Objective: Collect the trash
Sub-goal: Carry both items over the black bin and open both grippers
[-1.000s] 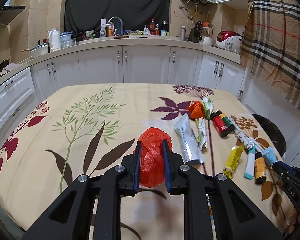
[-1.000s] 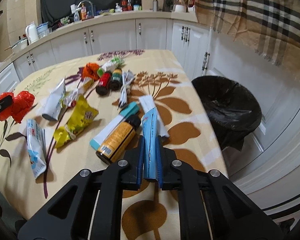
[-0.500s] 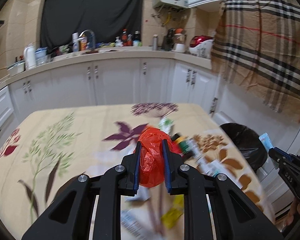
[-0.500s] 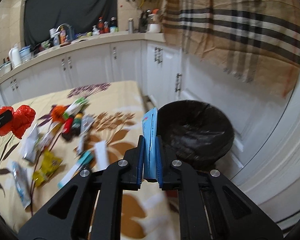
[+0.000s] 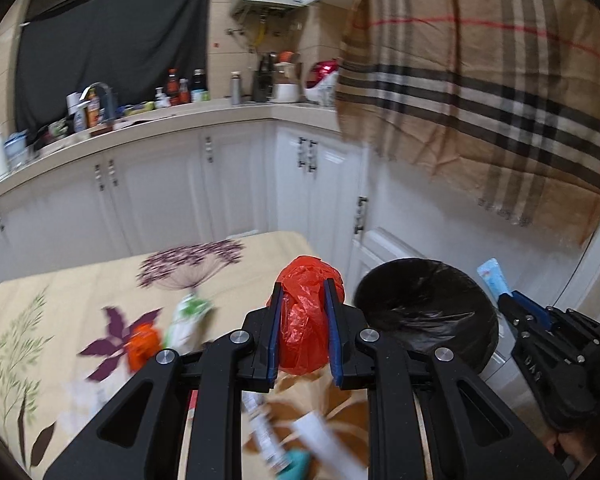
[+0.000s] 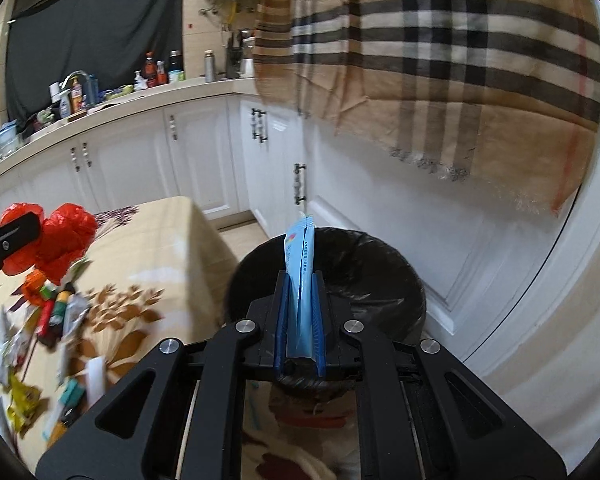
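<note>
left gripper [image 5: 302,312]: jaws clamped on crumpled red plastic bag [image 5: 306,320], soft, light | right gripper [image 6: 300,308]: jaws pinching flat blue sachet [image 6: 300,276], thin, slippery, held low | black-lined bin [image 6: 364,276] below

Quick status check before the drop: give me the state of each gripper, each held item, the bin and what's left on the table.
left gripper: shut on red plastic bag
red plastic bag: crumpled, held off the table
right gripper: shut on blue packet
blue packet: upright, clamped, in front of the bin
trash bin: open, black liner, on the floor beside the table
leftover trash: lying on the tablecloth, blurred
</note>
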A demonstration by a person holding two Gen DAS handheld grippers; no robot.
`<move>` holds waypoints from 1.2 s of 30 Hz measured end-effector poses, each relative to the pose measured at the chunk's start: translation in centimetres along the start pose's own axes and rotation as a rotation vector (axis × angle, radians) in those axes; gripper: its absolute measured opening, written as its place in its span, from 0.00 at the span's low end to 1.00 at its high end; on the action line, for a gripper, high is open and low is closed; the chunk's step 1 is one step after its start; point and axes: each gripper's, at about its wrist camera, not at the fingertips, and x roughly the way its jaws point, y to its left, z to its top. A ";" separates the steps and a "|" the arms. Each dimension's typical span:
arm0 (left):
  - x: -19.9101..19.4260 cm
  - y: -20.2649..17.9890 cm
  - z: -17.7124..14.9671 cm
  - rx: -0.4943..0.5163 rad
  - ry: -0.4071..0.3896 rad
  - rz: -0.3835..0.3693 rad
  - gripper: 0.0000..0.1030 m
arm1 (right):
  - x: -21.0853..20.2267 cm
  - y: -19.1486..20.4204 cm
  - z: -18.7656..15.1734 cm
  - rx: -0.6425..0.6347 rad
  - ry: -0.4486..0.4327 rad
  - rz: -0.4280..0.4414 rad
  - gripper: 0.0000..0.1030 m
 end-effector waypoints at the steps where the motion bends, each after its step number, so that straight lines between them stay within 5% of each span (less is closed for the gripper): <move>1: 0.6 -0.6 0.2 0.009 0.002 -0.004 0.19 | 0.4 -0.3 0.1 0.003 0.002 -0.004 0.11; 21: 12.7 -9.3 1.9 0.139 0.105 -0.002 0.19 | 8.7 -5.4 0.5 0.079 0.055 -0.079 0.11; 25: 14.1 -9.9 1.6 0.152 0.125 0.011 0.23 | 10.3 -5.6 0.3 0.079 0.066 -0.105 0.29; 31: 15.5 -9.9 1.6 0.145 0.160 0.009 0.43 | 11.3 -6.5 -0.2 0.107 0.085 -0.132 0.37; 36: 15.2 -9.7 2.0 0.138 0.143 0.018 0.46 | 10.7 -6.6 -0.3 0.110 0.071 -0.145 0.43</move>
